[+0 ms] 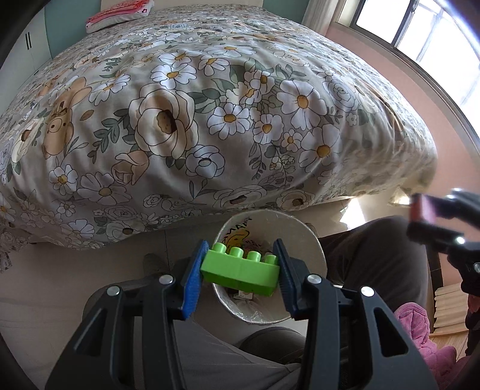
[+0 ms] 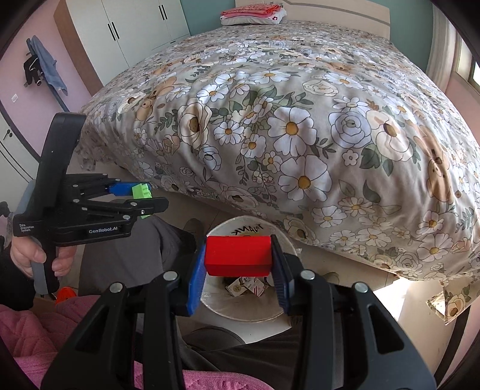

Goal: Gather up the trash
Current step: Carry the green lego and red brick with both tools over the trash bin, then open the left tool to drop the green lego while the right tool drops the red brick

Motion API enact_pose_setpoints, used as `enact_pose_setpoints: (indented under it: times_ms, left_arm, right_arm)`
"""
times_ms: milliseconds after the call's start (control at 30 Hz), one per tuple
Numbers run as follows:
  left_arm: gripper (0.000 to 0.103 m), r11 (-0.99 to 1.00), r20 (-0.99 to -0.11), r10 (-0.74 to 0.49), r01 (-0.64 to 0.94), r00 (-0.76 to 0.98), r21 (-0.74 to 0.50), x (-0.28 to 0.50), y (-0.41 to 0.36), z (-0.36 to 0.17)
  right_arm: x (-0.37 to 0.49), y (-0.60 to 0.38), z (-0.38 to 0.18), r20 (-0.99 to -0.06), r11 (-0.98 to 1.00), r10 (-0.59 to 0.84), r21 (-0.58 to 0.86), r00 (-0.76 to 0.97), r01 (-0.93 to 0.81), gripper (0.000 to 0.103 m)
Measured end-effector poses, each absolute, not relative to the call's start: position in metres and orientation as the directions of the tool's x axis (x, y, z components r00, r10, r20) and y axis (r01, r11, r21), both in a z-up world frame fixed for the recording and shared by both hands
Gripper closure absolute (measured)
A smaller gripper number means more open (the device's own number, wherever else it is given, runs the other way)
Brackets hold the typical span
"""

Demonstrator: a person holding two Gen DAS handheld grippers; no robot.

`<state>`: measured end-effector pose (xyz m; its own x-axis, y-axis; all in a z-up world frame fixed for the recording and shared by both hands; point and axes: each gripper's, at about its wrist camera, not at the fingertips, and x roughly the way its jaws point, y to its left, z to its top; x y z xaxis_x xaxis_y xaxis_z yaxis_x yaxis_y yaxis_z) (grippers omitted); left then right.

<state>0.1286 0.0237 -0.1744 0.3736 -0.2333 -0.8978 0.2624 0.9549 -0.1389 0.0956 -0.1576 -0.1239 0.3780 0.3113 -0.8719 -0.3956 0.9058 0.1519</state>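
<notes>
Between your left gripper's (image 1: 240, 270) blue-padded fingers (image 1: 193, 280) sits a green toy brick (image 1: 240, 270), studs up, clamped at both ends. It hangs over the open mouth of a round white bin (image 1: 312, 243) on the floor. Your right gripper (image 2: 238, 256) is clenched the same way on a red block (image 2: 238, 255), which also hangs over the bin (image 2: 240, 309), near the rim on the bed's side. Down in the bin lie a few small printed packets (image 2: 246, 285). From the right wrist view, your left gripper shows side-on, up and to the left of the bin, with your hand (image 2: 39, 258) round its handle. Your grey-trousered legs (image 1: 378, 252) flank the bin. Beyond it, the bed (image 2: 300, 120) carries a flowered quilt, with a pink folded cloth (image 2: 252, 13) at the far end.
</notes>
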Motion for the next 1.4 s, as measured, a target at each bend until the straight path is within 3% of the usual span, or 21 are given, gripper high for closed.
enact_pose_setpoints:
  times_ms: [667,1400]
  left_arm:
    - [0.056,0.946,-0.969,-0.236,0.244,0.071,-0.212,0.167,-0.004,-0.309]
    - [0.057,0.953,-0.96,-0.239,0.153,-0.142,-0.26,0.197,-0.021,-0.401]
  right_arm:
    - [0.126,-0.141,-0.274,-0.966,0.91,0.251,0.211,0.069,-0.357,0.062]
    - [0.149,-0.134,-0.384,-0.96,0.932,0.216,0.256,-0.177,-0.255,0.062]
